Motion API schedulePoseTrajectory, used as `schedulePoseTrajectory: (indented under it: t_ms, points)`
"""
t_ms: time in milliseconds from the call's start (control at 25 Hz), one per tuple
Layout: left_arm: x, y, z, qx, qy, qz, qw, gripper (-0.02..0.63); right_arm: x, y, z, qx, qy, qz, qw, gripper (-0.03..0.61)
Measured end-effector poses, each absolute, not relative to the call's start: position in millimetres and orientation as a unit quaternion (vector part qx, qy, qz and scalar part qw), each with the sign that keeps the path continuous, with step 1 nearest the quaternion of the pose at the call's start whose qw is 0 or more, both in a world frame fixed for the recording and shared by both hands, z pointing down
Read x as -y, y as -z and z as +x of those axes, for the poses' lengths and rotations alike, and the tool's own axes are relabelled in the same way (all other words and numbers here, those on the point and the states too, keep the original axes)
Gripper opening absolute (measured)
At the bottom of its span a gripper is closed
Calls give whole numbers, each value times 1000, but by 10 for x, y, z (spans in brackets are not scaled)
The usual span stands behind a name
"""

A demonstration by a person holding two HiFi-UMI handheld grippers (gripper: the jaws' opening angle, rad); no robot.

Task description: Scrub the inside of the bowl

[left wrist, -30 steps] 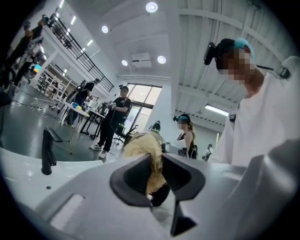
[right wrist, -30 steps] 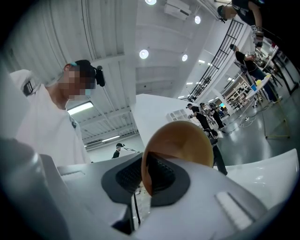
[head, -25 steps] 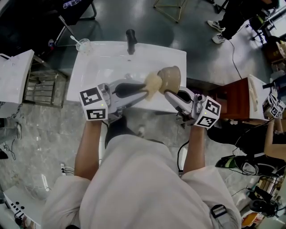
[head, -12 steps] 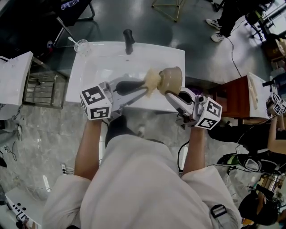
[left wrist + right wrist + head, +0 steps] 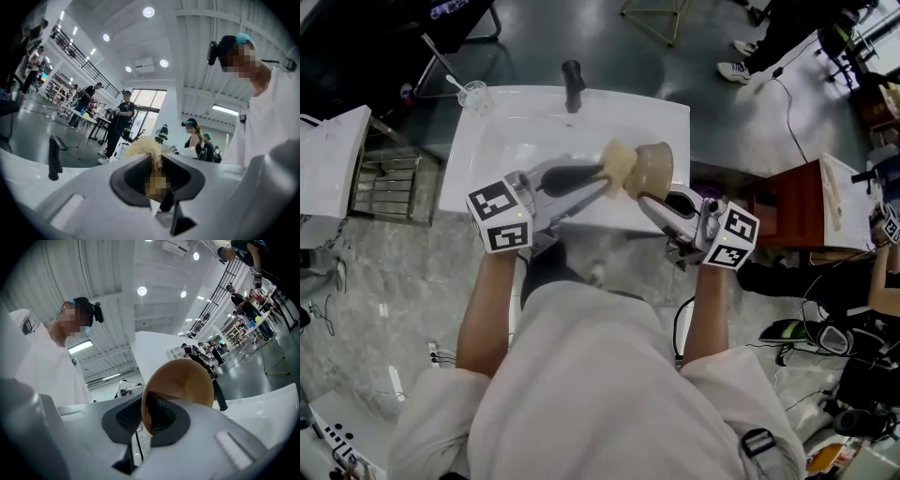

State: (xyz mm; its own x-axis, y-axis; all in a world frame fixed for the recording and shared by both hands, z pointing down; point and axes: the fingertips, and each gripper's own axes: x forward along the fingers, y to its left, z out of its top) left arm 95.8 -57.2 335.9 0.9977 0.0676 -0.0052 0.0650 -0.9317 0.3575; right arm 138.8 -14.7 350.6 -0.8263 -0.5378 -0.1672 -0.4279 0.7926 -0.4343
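Since 1 second ago little has changed in the head view: the bowl (image 5: 652, 169) and sponge (image 5: 617, 164) have drifted slightly left and up, and the shoes of a passer-by (image 5: 733, 70) at the top right have stepped left.

Both grippers meet over the front part of the white sink (image 5: 487, 141). The left gripper (image 5: 605, 178) has its jaws partly closed and clamped on the pale, fibrous sponge; in the left gripper view the left gripper (image 5: 157, 177) shows the sponge (image 5: 145, 147) wedged between its dark pads and bulging out past them. The right gripper (image 5: 649, 199) has its jaws almost together, pinching the wall of the tan bowl at the rim. In the right gripper view the bowl (image 5: 183, 380) rises from the right gripper (image 5: 150, 416), its edge caught between the 2 pads.

The bowl is held in the air on its side, above the sink's near edge, with its mouth turned toward the sponge. The sponge touches the bowl at that mouth; how far in it reaches cannot be told.

A black tap (image 5: 573, 84) stands at the sink's far edge, and a clear cup (image 5: 474, 94) sits on its far left corner.
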Motion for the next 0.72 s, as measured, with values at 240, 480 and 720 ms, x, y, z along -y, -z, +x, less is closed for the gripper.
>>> schedulePoseTrajectory:
  t_ms: [240, 480, 720]
  points:
    - [567, -3549, 931, -20, -40, 984, 173, 66, 126, -3442, 1394, -937, 179, -260, 150, 20]
    - [327, -3581, 908, -70, -53, 981, 172, 64, 160, -3495, 1447, -930, 179, -283, 150, 17]
    - [441, -3401, 899, -36, -14, 984, 175, 66, 95, -3575, 1343, -938, 185, -264, 129, 14]
